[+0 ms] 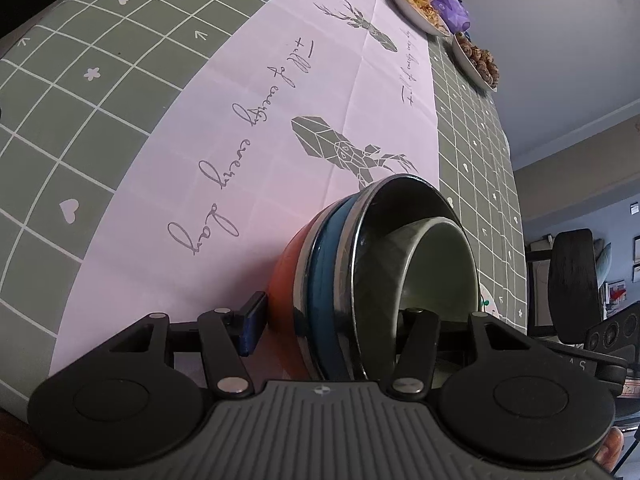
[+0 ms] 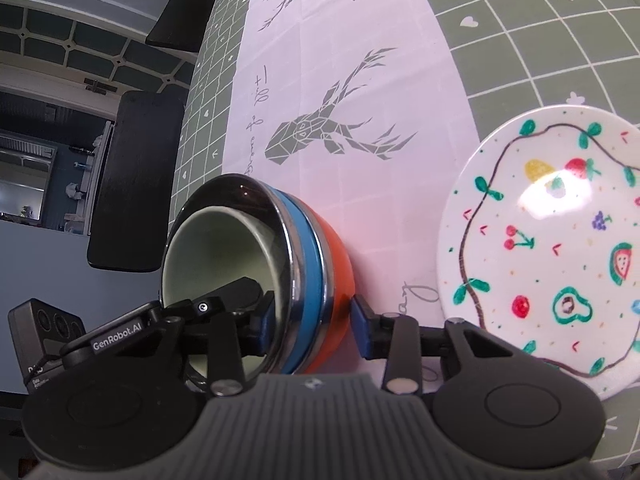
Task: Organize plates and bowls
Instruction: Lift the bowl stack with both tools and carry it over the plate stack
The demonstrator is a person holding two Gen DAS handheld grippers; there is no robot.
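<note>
Nested bowl stack [image 1: 384, 272], pale green inside steel, blue, orange, tipped over the pink runner [image 1: 248, 128]. Left gripper [image 1: 332, 328] and right gripper [image 2: 308, 320] both straddling its wall, grip unclear. Fruit plate [image 2: 552, 240] beside. Next: clamp, set upright.

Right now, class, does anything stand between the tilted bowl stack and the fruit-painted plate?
No object does. Bare runner lies between the bowl stack and the painted plate. Only the right gripper has one of its fingers in that gap, beside the orange bowl.
</note>
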